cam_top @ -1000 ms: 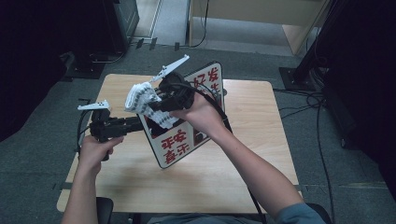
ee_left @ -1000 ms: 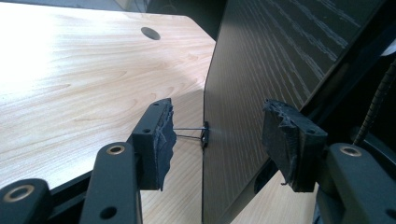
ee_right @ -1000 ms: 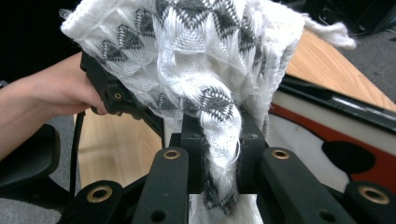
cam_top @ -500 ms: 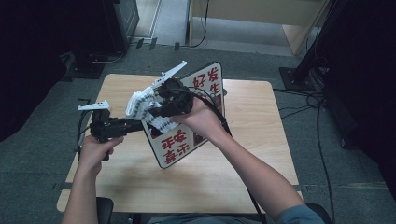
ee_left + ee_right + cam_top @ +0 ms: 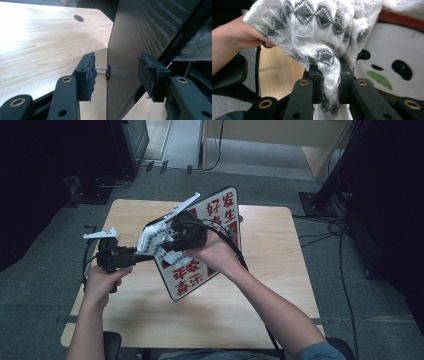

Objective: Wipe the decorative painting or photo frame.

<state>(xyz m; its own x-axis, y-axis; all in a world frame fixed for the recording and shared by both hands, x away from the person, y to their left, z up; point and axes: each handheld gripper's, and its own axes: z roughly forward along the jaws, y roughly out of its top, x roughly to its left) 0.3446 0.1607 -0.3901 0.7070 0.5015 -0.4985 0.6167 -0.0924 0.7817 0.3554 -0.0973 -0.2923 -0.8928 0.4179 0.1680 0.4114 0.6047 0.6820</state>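
A board [image 5: 192, 280] with red characters and a panda picture [image 5: 392, 57] stands tilted on the wooden table [image 5: 265, 270]. In the left gripper view its dark wood-grain back [image 5: 150, 27] rises between the jaws. My left gripper [image 5: 118, 70] straddles the board's edge; its jaws have just been closing, and a gap still shows beside the left pad [image 5: 88, 72]. A small metal hanger [image 5: 108, 72] sits on that edge. My right gripper [image 5: 329, 72] is shut on a white knitted cloth with grey zigzags [image 5: 312, 25], held up against the board [image 5: 155, 237].
The table has a round cable hole [image 5: 78, 18] near its far edge. A black chair [image 5: 227, 75] stands at the person's side. Cables [image 5: 345, 270] run over the grey floor right of the table, where dark stands rise.
The right gripper with the cloth has dipped slightly toward the left gripper. The left hand and the board have stayed put.
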